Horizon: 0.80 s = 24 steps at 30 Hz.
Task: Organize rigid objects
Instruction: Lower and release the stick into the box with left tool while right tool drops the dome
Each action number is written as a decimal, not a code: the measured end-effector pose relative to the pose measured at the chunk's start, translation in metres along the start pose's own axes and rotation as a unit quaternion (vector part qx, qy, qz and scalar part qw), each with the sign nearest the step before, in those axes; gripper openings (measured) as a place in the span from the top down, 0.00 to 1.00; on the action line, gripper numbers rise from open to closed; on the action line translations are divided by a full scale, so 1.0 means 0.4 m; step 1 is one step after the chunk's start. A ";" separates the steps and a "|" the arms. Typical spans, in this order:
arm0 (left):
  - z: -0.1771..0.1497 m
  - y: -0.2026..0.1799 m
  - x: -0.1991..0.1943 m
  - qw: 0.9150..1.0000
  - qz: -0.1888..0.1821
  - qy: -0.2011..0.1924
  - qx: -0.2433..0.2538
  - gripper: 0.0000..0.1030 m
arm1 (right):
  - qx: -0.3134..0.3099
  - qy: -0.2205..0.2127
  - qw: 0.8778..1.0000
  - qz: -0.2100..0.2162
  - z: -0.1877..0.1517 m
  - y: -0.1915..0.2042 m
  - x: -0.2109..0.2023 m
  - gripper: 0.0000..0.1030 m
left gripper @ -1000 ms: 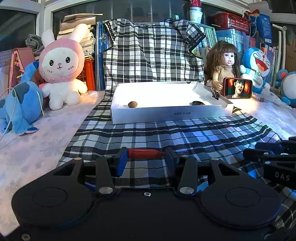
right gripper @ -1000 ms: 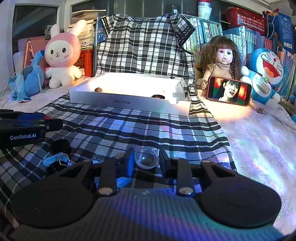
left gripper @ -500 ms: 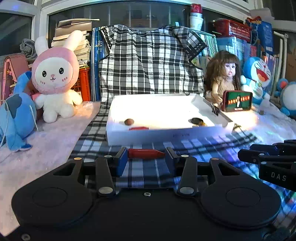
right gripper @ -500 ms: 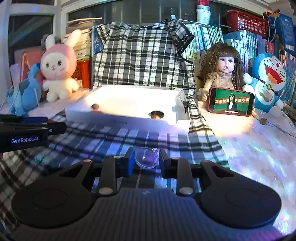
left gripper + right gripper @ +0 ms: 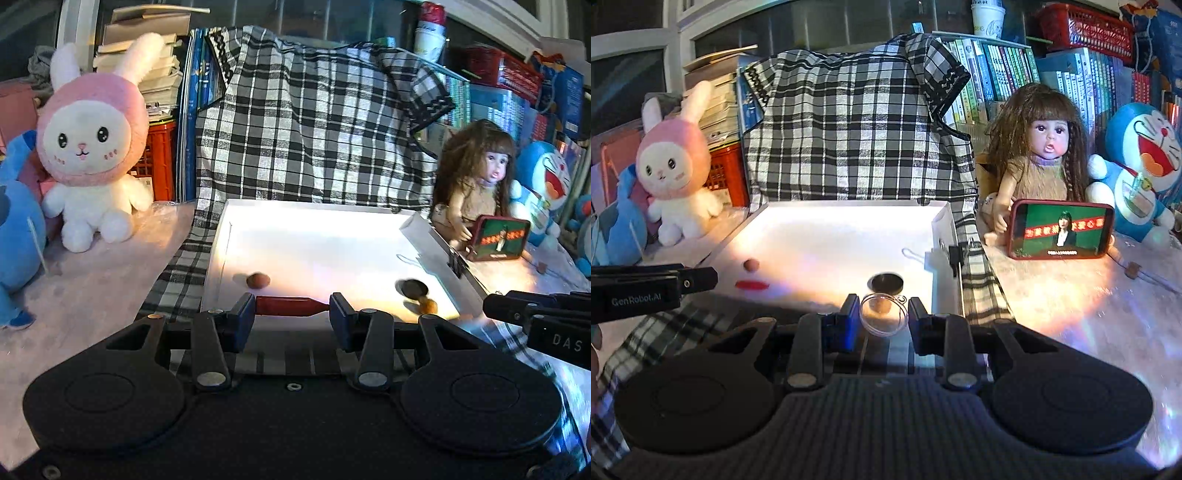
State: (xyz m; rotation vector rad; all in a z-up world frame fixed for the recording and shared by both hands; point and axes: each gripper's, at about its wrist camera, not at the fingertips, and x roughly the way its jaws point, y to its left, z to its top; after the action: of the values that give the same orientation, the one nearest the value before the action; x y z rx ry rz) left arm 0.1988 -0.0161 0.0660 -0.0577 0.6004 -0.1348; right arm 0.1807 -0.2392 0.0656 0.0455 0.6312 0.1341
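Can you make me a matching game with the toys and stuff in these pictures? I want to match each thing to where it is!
Things:
1. red stick
2. clear round case
3. brown ball
4. phone

Places:
A. in front of the doll
B. in the left tool
C. lying in the white tray
D. in the right tool

Pairs: 1-B, 2-D, 3-C, 4-A

Two grippers: the left gripper [image 5: 291, 314] and the right gripper [image 5: 881, 319]. One white tray [image 5: 849, 218]. One red stick-shaped piece [image 5: 291, 305]. One clear round capsule [image 5: 883, 314]. One small brown ball [image 5: 258, 280] at the tray's left. One dark round disc [image 5: 885, 283] at lower centre. One doll [image 5: 1047, 158]. One phone [image 5: 1062, 230]. One pink rabbit plush [image 5: 92, 147]. One plaid cloth [image 5: 857, 129].
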 end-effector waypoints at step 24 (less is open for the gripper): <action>0.098 0.041 0.346 0.996 0.053 0.066 -0.022 0.59 | 0.043 0.078 0.996 -0.014 0.122 -0.020 0.341 0.67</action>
State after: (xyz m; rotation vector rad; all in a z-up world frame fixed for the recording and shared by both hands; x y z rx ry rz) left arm 0.3357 -0.0193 0.0194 -0.0599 0.7365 -0.0223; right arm 0.3196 -0.2282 0.0245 0.1108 0.7928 0.0844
